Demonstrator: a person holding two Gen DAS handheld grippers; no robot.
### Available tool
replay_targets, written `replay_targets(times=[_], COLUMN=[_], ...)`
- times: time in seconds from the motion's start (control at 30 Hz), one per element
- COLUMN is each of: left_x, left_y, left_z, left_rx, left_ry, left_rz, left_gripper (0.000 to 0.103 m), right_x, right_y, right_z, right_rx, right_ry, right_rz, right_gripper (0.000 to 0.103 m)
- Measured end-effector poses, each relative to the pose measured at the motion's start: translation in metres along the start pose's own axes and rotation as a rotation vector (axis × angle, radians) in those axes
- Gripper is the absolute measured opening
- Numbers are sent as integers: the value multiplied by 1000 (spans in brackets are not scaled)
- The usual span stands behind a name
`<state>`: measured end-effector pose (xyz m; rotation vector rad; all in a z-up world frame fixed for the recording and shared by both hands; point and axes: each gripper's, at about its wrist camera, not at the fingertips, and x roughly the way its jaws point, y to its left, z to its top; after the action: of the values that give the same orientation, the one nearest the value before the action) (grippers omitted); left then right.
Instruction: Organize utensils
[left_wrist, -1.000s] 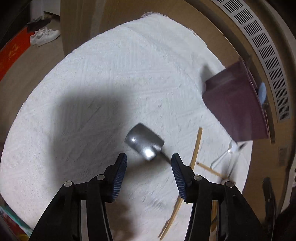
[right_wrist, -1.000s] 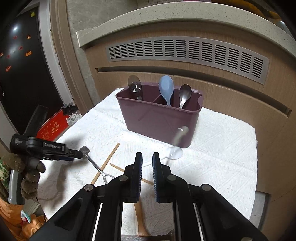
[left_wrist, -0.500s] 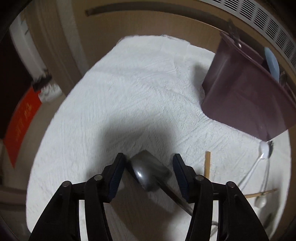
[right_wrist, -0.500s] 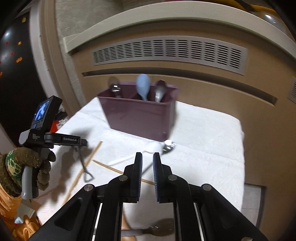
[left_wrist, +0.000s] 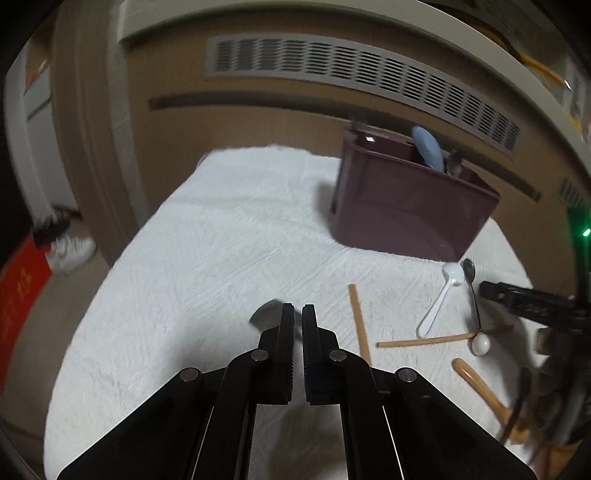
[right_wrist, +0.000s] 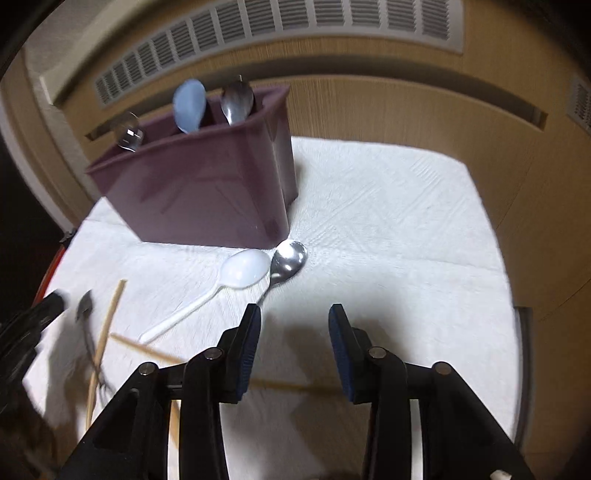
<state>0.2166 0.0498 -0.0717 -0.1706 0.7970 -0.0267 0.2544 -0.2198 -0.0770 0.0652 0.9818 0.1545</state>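
Observation:
My left gripper (left_wrist: 297, 314) is shut on a metal spoon (left_wrist: 266, 315); its bowl sticks out left of the fingertips, and it shows small in the right wrist view (right_wrist: 85, 308). A maroon utensil holder (left_wrist: 402, 210) (right_wrist: 199, 192) stands at the back with a blue spoon (right_wrist: 189, 105) and two metal spoons in it. A white plastic spoon (right_wrist: 236, 277) and a metal spoon (right_wrist: 288, 260) lie side by side on the white cloth, in front of my right gripper (right_wrist: 294, 325), which is open and empty. Wooden chopsticks (left_wrist: 360, 325) lie crossed nearby.
The white cloth (right_wrist: 388, 221) covers a small table set against a wooden cabinet with a vent grille (left_wrist: 351, 74). A wooden-handled utensil (left_wrist: 484, 391) lies near the table's front right. The floor drops off to the left.
My left gripper closed on the metal spoon and lifted it, tilting up toward the holder. My right gripper opened and moved down toward the white and metal spoons.

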Motion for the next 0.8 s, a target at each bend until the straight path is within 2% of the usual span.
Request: replay_targets(times=[0.1,0.13,0.17,0.2,0.23,0.27,0.33,0.37,0.4,0.43,0.63,0.8], left_x=[-2,-2,-3,-4,-4,-2,-1,1,2,4,34,58], left_y=[21,25,26,26,27,26,19,17,15,13,7,-7], left_z=[-5,-6,-10,-12,-13,-15,-16,-16,-15,-14,-3,17], left_rx=[-57,-67,-75,-84,-92,-99,-91,-88,-88,-91,-148,-139], left_ry=[57,65,69,73,79,86,96,102,110,124,237,272], left_rz=[-19,-14,-12,-15,-24,-41,-50,-51,-50,-45,26,131], left_gripper=[9,15,28,36,52,59,59,59,59,60,60,64], right_x=[15,21,27,33,36,40,43,44,42,41,19,-15], right_y=[6,7,10,12,15,20,25,26,28,30,30,30], right_z=[8,11,15,18,20,22,26,27,26,25,3,-10], right_rx=[8,11,10,2,-10,-39,-69,-83,-107,-122,-154,-167], right_ry=[11,10,9,15,13,22,27,28,27,26,8,-91], right_rz=[-35,-61,-86,-110,-124,-133,-133,-130,-109,-98,-43,-12], right_gripper=[45,47,48,51,58,58,57,50,34,24,23,23])
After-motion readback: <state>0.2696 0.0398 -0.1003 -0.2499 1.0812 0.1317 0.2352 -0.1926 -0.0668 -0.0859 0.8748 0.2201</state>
